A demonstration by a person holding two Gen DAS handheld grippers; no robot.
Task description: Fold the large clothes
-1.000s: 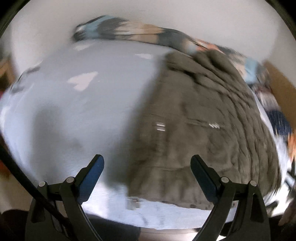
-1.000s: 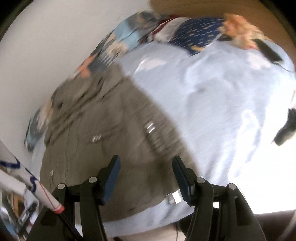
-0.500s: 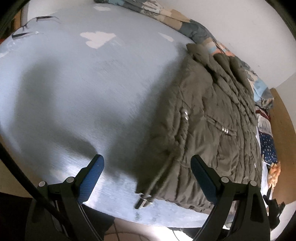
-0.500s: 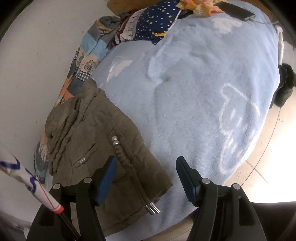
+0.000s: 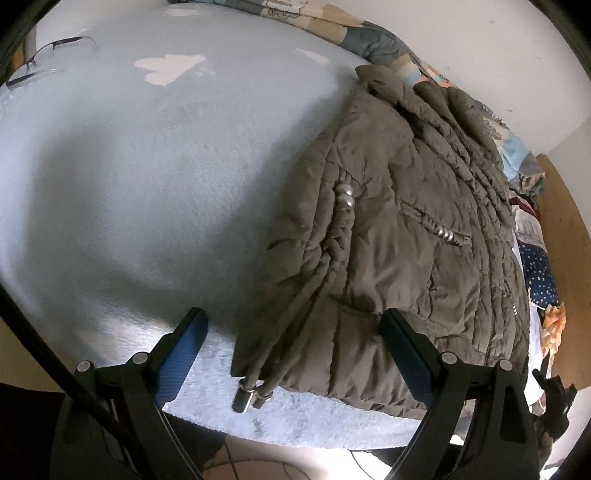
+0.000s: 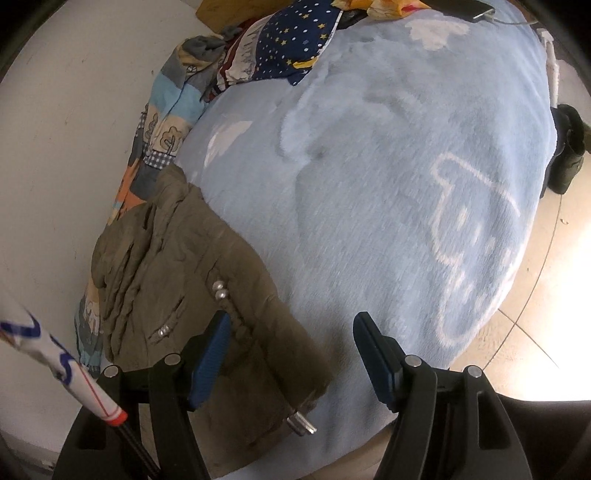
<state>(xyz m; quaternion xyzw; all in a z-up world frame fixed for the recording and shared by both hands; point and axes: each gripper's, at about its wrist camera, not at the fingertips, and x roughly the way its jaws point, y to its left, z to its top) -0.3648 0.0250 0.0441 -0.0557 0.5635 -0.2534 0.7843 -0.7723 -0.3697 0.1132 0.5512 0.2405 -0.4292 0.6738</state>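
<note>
Both tongs are hovering empty over the folded jacket (image 5: 399, 236): left tongs (image 5: 291, 332) apart, right tongs (image 6: 291, 334) opening at its five-o'clock corner.

Soft blue blanket (image 6: 369, 155) with white cloud shapes over bed. Glasses (image 5: 44, 59) at far corner. Starry dark blue cloth (image 6: 295, 40) and patchwork quilt (image 6: 166, 122) by white wall (image 6: 66, 110). Phone (image 6: 469, 7) near top. Dark boots (image 6: 567, 147) on tiled floor (image 6: 532, 325).
</note>
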